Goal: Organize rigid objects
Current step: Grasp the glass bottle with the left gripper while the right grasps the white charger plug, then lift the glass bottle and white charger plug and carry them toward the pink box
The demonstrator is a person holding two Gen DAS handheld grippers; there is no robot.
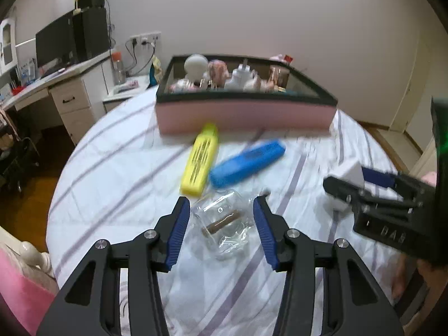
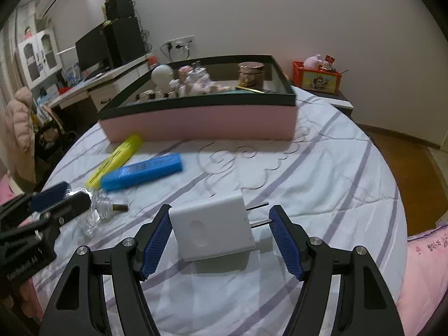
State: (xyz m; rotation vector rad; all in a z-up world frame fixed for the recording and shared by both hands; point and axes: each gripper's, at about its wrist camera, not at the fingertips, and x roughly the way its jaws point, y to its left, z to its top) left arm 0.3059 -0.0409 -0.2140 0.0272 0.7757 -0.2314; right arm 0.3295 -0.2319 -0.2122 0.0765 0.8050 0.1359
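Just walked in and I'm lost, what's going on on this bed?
A person is tidying loose items with two tools. The right hand-held gripper is open around a white plug adapter; the left hand-held gripper is open over a clear glass bottle. A yellow case and blue case lie before the pink box, which already holds trinkets.

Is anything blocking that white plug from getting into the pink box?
Nothing visible does. The white charger sits between the open right gripper fingers, and bare bedspread runs from it to the pink box; the blue case lies off left.
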